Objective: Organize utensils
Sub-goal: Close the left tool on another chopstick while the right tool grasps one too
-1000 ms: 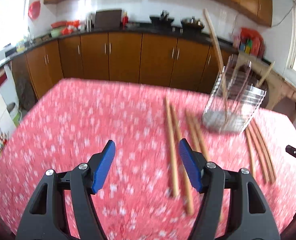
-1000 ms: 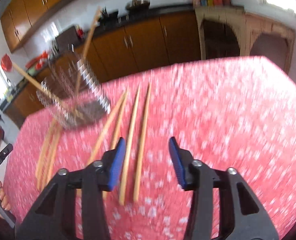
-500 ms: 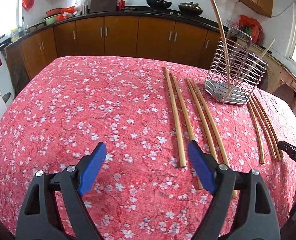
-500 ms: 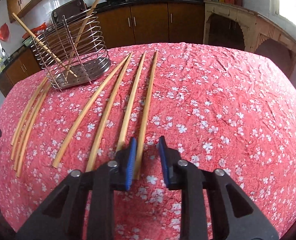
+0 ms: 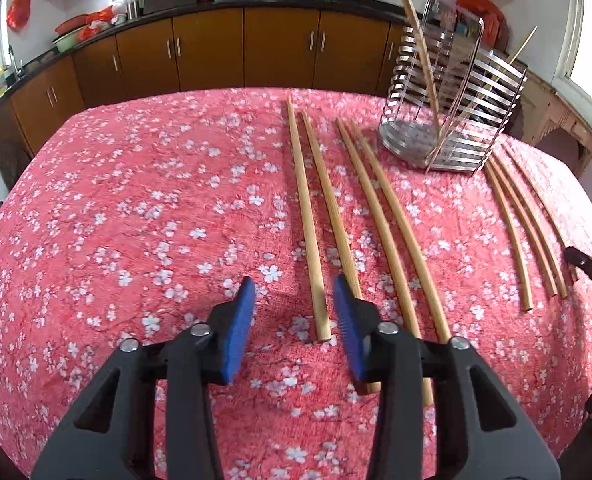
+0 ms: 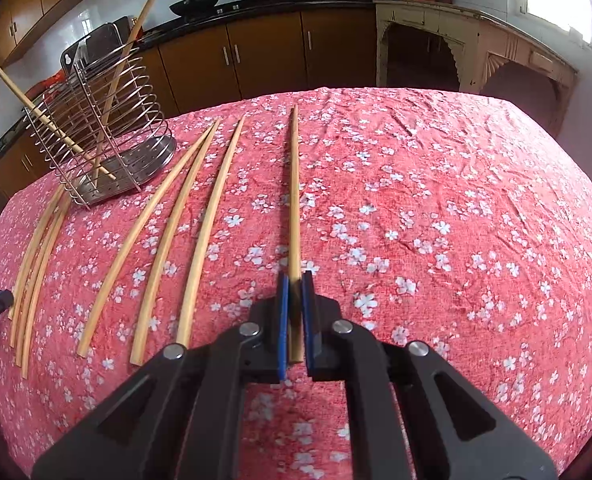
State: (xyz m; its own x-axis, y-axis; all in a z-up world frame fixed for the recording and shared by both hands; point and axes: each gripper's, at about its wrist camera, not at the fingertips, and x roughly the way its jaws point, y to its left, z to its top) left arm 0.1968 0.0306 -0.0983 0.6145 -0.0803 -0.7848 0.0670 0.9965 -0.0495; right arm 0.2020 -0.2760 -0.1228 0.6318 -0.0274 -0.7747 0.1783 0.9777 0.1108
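Several long wooden chopsticks lie on the red floral tablecloth (image 5: 136, 208). A wire utensil holder (image 5: 451, 120) stands at the far right of the left wrist view with two chopsticks leaning in it; it also shows in the right wrist view (image 6: 100, 136). My left gripper (image 5: 294, 296) is open, its jaws either side of the near end of the leftmost chopstick (image 5: 307, 232). My right gripper (image 6: 294, 280) is shut on the near end of the rightmost chopstick (image 6: 294, 184), which lies along the cloth.
Three more chopsticks (image 6: 164, 232) lie left of the held one, and several thin ones (image 6: 36, 264) lie by the holder. Brown kitchen cabinets (image 5: 216, 48) and a counter run behind the table. A cream side table (image 6: 475, 48) stands at the back right.
My left gripper has narrowed and moved right and forward around the leftmost chopstick's end. My right gripper has closed onto the rightmost chopstick.
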